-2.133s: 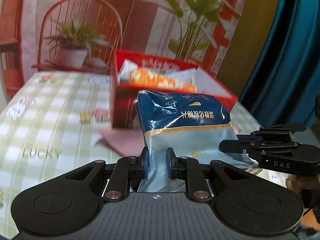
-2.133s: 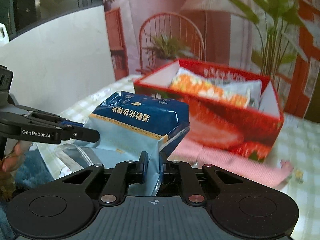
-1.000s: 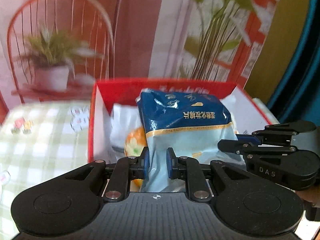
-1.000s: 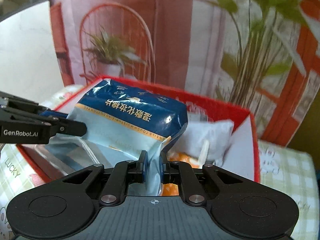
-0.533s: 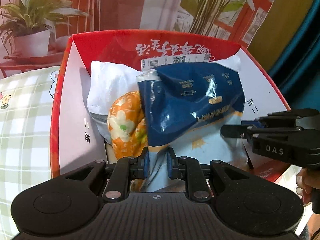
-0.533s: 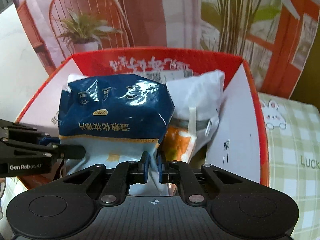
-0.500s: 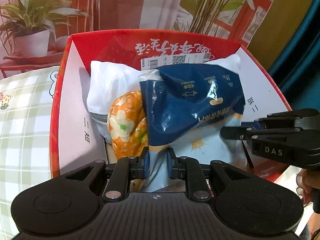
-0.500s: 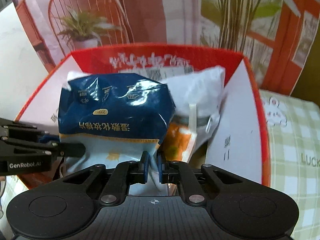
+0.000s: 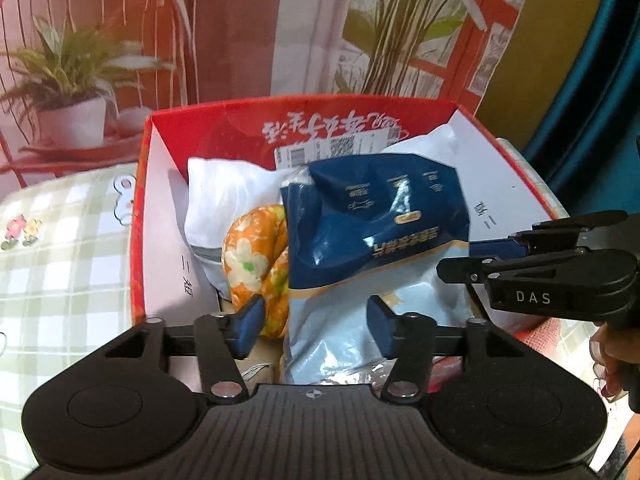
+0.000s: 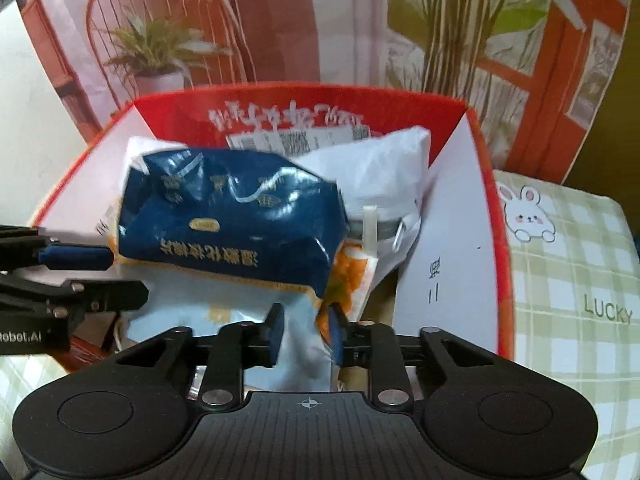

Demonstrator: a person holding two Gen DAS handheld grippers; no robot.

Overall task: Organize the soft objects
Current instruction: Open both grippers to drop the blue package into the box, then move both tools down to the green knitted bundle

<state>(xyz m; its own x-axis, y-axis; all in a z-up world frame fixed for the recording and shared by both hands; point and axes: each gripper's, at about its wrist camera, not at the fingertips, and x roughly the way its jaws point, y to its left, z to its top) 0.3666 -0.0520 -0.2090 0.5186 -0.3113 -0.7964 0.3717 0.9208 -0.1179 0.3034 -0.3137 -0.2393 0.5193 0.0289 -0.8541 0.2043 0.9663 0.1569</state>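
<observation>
Left wrist view, our left gripper (image 9: 316,326) just opened around blue packet (image 9: 376,216), right gripper (image 10: 306,330) jaws parting too, red box (image 9: 140,248) on checked tablecloth (image 9: 60,264), plant-print backdrop (image 9: 240,28).

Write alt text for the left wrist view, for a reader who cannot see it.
A blue cotton-pad pack lies in a red box between the left gripper's jaws, which have just been opening and no longer press on it. An orange floral bundle and a white bag sit beside the pack; the right gripper reaches in from the right.
</observation>
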